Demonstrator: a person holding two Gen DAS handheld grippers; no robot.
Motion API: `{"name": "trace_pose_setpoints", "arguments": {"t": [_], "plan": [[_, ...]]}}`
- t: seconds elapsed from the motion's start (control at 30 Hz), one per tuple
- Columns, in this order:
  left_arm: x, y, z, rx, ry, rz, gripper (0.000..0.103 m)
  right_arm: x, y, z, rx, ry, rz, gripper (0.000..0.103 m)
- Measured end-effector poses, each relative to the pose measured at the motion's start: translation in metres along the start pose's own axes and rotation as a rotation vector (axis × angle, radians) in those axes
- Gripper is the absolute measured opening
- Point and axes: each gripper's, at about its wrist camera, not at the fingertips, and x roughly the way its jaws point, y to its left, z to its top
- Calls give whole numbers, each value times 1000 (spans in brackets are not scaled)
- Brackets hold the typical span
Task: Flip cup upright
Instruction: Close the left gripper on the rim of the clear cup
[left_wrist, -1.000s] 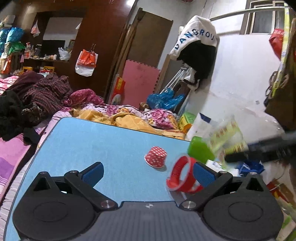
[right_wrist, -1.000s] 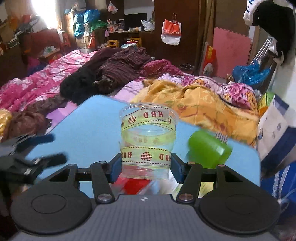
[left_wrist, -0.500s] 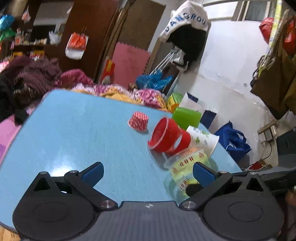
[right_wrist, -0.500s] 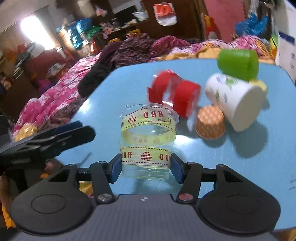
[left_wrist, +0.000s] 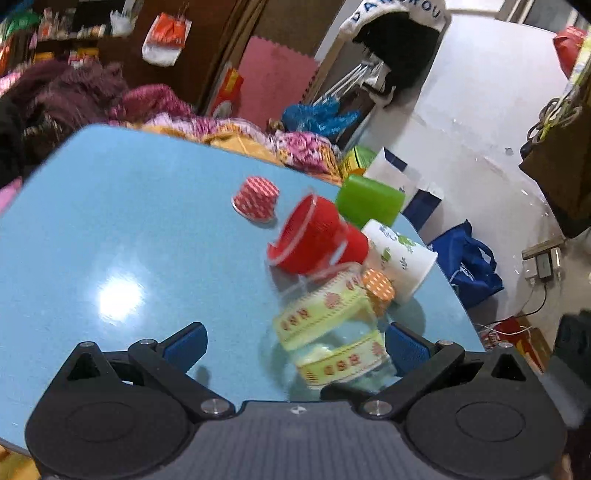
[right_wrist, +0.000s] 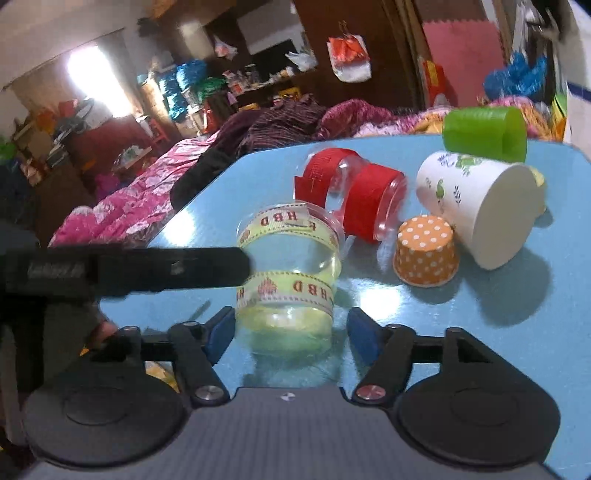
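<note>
A clear plastic cup with yellow HBD ribbon bands (right_wrist: 288, 273) stands upright on the blue table (right_wrist: 517, 332), just in front of my right gripper (right_wrist: 290, 330). The right jaws are open, with a gap on each side of the cup. In the left wrist view the same cup (left_wrist: 332, 332) looks tilted and blurred, close to the right finger of my open, empty left gripper (left_wrist: 295, 341). A black finger of the left gripper (right_wrist: 166, 271) crosses the right wrist view and overlaps the cup's left side.
A red-banded clear cup (right_wrist: 354, 199), a white printed paper cup (right_wrist: 480, 206) and a green cup (right_wrist: 484, 133) lie on their sides behind. An orange dotted cup (right_wrist: 424, 254) and a red dotted cup (left_wrist: 256, 199) stand upside down. The table's right edge (left_wrist: 458, 306) is near.
My right gripper carried the cup down to the table and opened, letting it go. My left gripper moved in toward the cup from the left.
</note>
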Motion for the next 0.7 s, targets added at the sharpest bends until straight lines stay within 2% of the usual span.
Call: {"name": "trace_pose_setpoints", "arguments": {"t": [0.13,0.57,0.67,0.7], "plan": [[14,-6,0,-25,59,-17,100,-10,5,-9,-50,-19,10,69],[30,-18,10,-89,83,101,95,-57,-11,-42,-82,-109,69,69],[34,-22,12,-80,83,135,92,-62,-15,-40,-77,-133,76,69],[35,-24,12,-73,79,155,86,-64,-16,-40,-75,-139,79,69]]}}
